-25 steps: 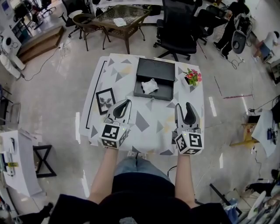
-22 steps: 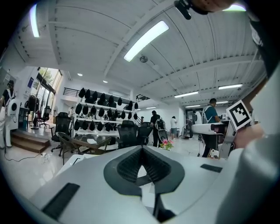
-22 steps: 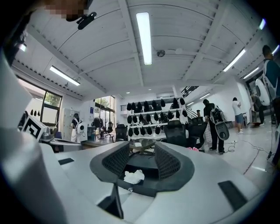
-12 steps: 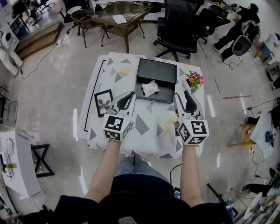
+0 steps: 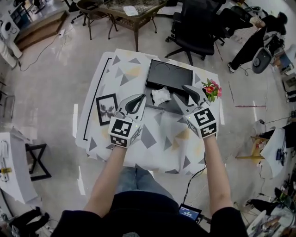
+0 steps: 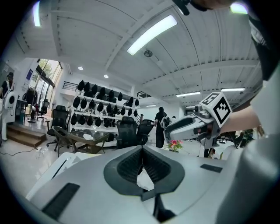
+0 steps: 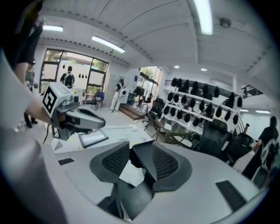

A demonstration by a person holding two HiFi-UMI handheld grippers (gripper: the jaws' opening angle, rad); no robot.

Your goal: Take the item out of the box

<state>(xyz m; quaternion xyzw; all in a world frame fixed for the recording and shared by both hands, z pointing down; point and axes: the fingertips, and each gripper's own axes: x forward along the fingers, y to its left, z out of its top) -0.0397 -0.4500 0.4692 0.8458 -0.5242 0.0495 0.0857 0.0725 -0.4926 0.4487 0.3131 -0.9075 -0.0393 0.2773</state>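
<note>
A black box (image 5: 173, 75) lies open on the patterned table, its lid flat behind it. A crumpled white item (image 5: 160, 96) rests in the box's near half. My right gripper (image 5: 180, 93) hovers over the box just right of the item, jaws slightly apart and empty. In the right gripper view the item (image 7: 131, 173) and the box edge (image 7: 139, 154) show through that gap. My left gripper (image 5: 140, 97) sits shut just left of the box's front corner. Its own view shows the item (image 6: 145, 181) past the closed tips.
A framed picture (image 5: 107, 109) lies on the table's left part. A small pot of pink flowers (image 5: 212, 88) stands right of the box. Office chairs (image 5: 194, 23) and a glass table (image 5: 125, 7) are beyond the far edge. A person (image 5: 259, 32) stands far right.
Both grippers have moved forward from the table's near part to the box. The right one has swung left over the box beside the item. The item has not moved.
</note>
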